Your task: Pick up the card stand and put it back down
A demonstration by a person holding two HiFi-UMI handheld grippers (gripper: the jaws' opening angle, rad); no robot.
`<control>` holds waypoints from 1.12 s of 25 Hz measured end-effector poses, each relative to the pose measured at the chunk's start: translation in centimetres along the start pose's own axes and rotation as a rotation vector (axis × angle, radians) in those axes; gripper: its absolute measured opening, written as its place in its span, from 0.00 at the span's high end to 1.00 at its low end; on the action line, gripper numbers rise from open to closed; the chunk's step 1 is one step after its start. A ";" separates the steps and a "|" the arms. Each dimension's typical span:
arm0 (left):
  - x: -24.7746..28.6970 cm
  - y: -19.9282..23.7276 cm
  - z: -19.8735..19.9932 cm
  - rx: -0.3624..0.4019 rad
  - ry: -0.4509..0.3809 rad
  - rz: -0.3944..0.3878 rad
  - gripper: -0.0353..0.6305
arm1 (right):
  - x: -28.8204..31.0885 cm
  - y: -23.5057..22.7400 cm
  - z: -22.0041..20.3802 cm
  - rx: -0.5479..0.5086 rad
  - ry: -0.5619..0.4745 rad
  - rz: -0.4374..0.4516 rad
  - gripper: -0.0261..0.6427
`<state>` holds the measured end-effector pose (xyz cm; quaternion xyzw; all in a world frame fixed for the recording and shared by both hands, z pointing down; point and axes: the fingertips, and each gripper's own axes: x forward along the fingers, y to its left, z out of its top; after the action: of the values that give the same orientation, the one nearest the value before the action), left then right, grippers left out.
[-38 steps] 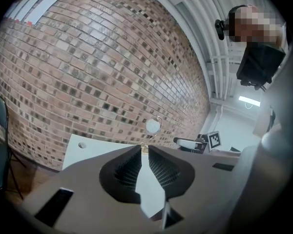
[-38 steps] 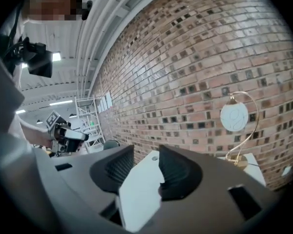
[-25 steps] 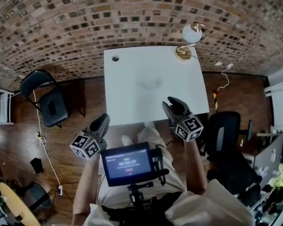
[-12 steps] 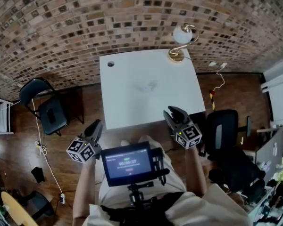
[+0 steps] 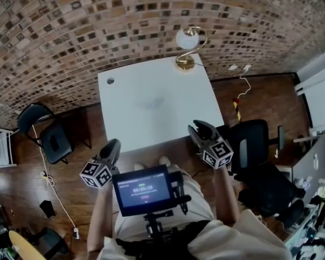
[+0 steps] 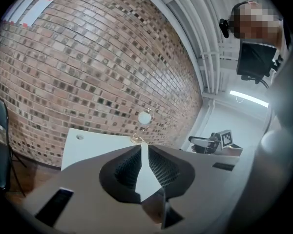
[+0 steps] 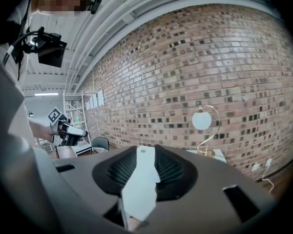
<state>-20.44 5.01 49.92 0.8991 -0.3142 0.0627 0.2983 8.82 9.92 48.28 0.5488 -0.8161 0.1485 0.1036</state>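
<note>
The card stand [image 5: 151, 103] is only a faint, clear smudge near the middle of the white table [image 5: 179, 112]. Both grippers hang off the table's near edge, well short of the stand. My left gripper [image 5: 112, 148] is below the near left corner, its jaws drawn together at the tips with nothing between them [image 6: 142, 147]. My right gripper [image 5: 197, 129] is at the near right corner. Its jaws stand apart and empty, and the table with its round hole shows through the gap [image 7: 142, 155]. Neither gripper view shows the stand.
A gold lamp with a white globe [image 5: 185, 42] stands at the table's far right corner, and a round hole [image 5: 109, 80] marks the far left. A black chair [image 5: 46, 134] is left, an office chair [image 5: 249, 145] right. A small screen [image 5: 143, 189] sits at the person's waist.
The head view has swung, so the table and lamp sit further left and lower in the picture. Both grippers stay by the near edge; the left one has dropped slightly back.
</note>
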 end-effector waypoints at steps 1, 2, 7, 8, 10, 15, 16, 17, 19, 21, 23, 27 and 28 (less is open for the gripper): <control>0.6 -0.7 0.1 0.001 0.002 0.003 0.88 | -0.1 -0.3 0.2 0.000 -0.006 0.007 0.77; 1.1 -1.1 0.1 0.001 0.001 0.007 0.88 | -0.2 -0.6 0.3 0.002 -0.010 0.017 0.77; 2.2 -1.7 -0.4 -0.041 -0.021 0.022 0.88 | 0.0 0.0 -0.3 0.014 -0.017 0.091 0.77; 2.2 -1.7 -0.4 -0.064 -0.028 0.028 0.88 | 0.0 0.1 -0.6 0.019 -0.019 0.105 0.77; 2.3 -1.6 -0.7 -0.110 -0.043 0.041 0.88 | 0.3 0.2 -1.1 0.042 -0.024 0.128 0.77; 2.2 -1.3 -2.3 -0.175 -0.046 0.074 0.88 | 0.5 0.9 -1.6 0.081 -0.034 0.179 0.77; 2.3 -1.3 -2.4 -0.181 -0.043 0.080 0.88 | 0.5 0.8 -1.7 0.080 -0.036 0.184 0.77; 2.5 -1.2 -2.5 -0.190 -0.043 0.084 0.88 | 0.4 0.5 -1.7 0.081 -0.037 0.185 0.77; 2.7 -1.0 -2.7 -0.212 -0.047 0.091 0.88 | 0.2 -0.2 -1.8 0.089 -0.040 0.183 0.77; 3.0 -0.8 -2.8 -0.217 -0.046 0.100 0.88 | -0.1 -0.9 -1.7 0.096 -0.050 0.182 0.77; 3.2 -0.8 -2.6 -0.210 -0.046 0.105 0.88 | -0.5 -1.7 -1.2 0.087 -0.075 0.170 0.77; 3.9 -0.9 -2.1 -0.196 -0.047 0.106 0.88 | -1.4 -3.7 0.0 0.098 -0.157 0.112 0.78; 4.0 -0.9 -2.0 -0.193 -0.046 0.107 0.88 | -1.5 -4.1 0.3 0.103 -0.172 0.098 0.78</control>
<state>-16.53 4.60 52.31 0.8495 -0.3729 0.0274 0.3722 13.17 9.67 48.02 0.5233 -0.8392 0.1477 -0.0024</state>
